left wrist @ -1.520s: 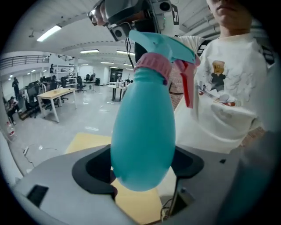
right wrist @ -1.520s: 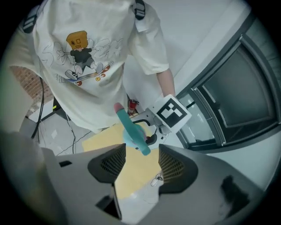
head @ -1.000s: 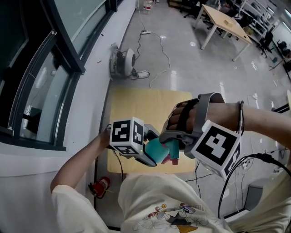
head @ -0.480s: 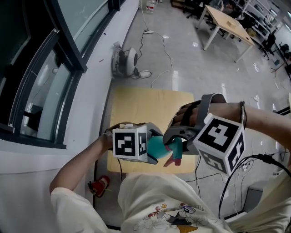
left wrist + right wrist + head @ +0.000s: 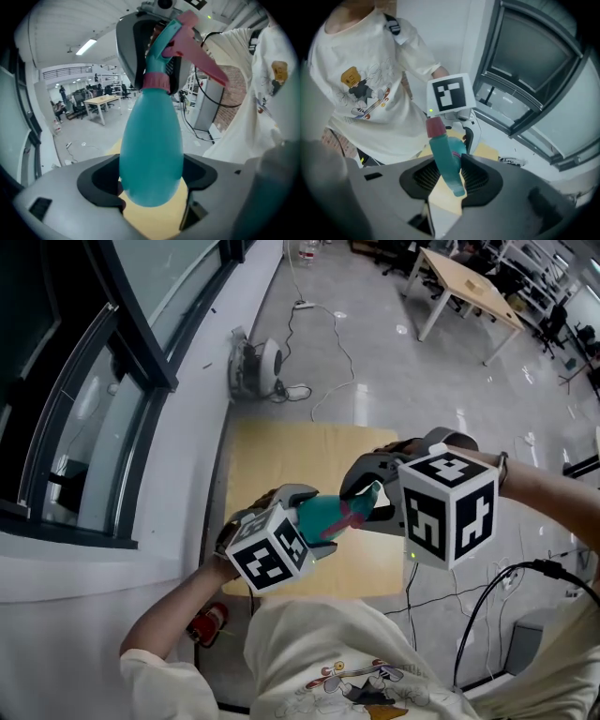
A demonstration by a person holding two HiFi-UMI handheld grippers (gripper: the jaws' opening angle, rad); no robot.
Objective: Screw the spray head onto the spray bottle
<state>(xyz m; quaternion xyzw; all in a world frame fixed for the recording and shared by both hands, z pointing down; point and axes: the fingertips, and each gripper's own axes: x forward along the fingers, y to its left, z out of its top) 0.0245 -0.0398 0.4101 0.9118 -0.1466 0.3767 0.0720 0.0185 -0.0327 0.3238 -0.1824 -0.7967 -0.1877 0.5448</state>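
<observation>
In the head view my left gripper (image 5: 307, 524) is shut on the body of the teal spray bottle (image 5: 322, 515), which lies tilted with its neck toward the upper right. The left gripper view shows that body (image 5: 152, 145) pinched between the two jaws, a pink collar (image 5: 156, 80) at the neck and a pink trigger (image 5: 202, 54) above. My right gripper (image 5: 366, 497) is shut on the spray head (image 5: 360, 502) at the bottle's top. In the right gripper view the teal head (image 5: 445, 159) with its pink tip (image 5: 435, 126) sits between the ribbed pads (image 5: 476, 177).
Both grippers hover over a small yellow tabletop (image 5: 281, 456). A window wall (image 5: 84, 427) runs along the left. A floor fan (image 5: 258, 362) and cables lie on the grey floor beyond. A wooden desk (image 5: 469, 287) stands far back. The person's white shirt (image 5: 337, 671) is just below.
Both grippers have rolled with the bottle between them: the left cube dropped down and left, the right cube turned another face up, and the bottle now slants up to the right.
</observation>
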